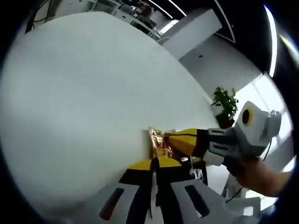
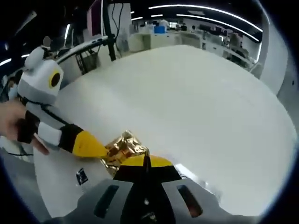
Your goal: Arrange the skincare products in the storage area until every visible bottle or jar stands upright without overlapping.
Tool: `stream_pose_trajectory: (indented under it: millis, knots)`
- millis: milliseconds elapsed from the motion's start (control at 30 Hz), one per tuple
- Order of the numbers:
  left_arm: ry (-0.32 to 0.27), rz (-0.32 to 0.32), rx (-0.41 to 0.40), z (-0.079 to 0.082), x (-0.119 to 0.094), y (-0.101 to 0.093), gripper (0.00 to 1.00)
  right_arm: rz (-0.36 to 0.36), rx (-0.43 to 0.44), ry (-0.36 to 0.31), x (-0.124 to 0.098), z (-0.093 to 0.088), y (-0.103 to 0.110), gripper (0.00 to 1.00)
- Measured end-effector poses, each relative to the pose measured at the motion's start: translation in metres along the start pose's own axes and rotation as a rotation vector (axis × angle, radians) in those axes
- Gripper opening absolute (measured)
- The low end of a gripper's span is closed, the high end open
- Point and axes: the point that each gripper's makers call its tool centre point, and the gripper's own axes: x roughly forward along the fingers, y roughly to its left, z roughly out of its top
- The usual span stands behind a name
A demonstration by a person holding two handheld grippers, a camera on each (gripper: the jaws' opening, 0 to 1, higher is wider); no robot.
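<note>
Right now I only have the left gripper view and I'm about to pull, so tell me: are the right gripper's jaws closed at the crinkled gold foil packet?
Observer: Yes. In the right gripper view the right gripper has its yellow-tipped jaws together, with only a thin dark line between them, right at the crinkled gold foil packet.
Operator: And my left gripper, seen from that side?
Observer: The left gripper has its yellow tip touching the packet's opposite edge.
Operator: Anything else nearby?
Observer: A small dark square item lies flat on the white table, close by the left gripper.
</note>
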Motion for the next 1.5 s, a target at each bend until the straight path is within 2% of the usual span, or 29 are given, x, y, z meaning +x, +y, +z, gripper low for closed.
stream_pose_trajectory:
  millis: [400,500,600,667,700,767,833,1033,1133,1500]
  knots:
    - [-0.038,0.010,0.059,0.008,-0.015,0.006,0.00,-0.009,0.033,-0.001,0.001,0.000,0.001,0.01]
    - [-0.062,0.007,0.179,0.012,-0.017,-0.005,0.01,-0.016,0.053,-0.002,0.001,0.000,0.002,0.01]
    - [-0.070,0.002,0.413,0.016,-0.014,-0.021,0.08,-0.020,0.068,-0.005,0.003,0.000,0.003,0.01]
    - [-0.053,-0.002,0.549,0.015,-0.009,-0.025,0.13,-0.021,0.073,-0.006,0.003,0.000,0.004,0.01]
    - [-0.049,-0.002,0.570,0.015,-0.007,-0.028,0.16,-0.022,0.075,-0.006,0.003,0.000,0.004,0.01]
    - [-0.040,0.005,0.685,0.015,-0.001,-0.033,0.21,-0.022,0.077,-0.006,0.002,0.000,0.005,0.01]
    - [-0.026,0.012,0.767,0.013,0.006,-0.036,0.24,-0.020,0.077,-0.005,0.003,0.000,0.005,0.01]
    - [-0.001,0.064,0.872,0.014,0.018,-0.030,0.24,-0.016,0.071,-0.006,0.003,0.000,0.005,0.01]
    - [0.011,0.069,0.896,0.015,0.022,-0.023,0.23,-0.015,0.074,-0.007,0.003,0.000,0.006,0.01]
    - [0.045,0.087,1.032,0.012,0.024,-0.026,0.23,-0.015,0.069,-0.007,0.003,0.001,0.006,0.01]
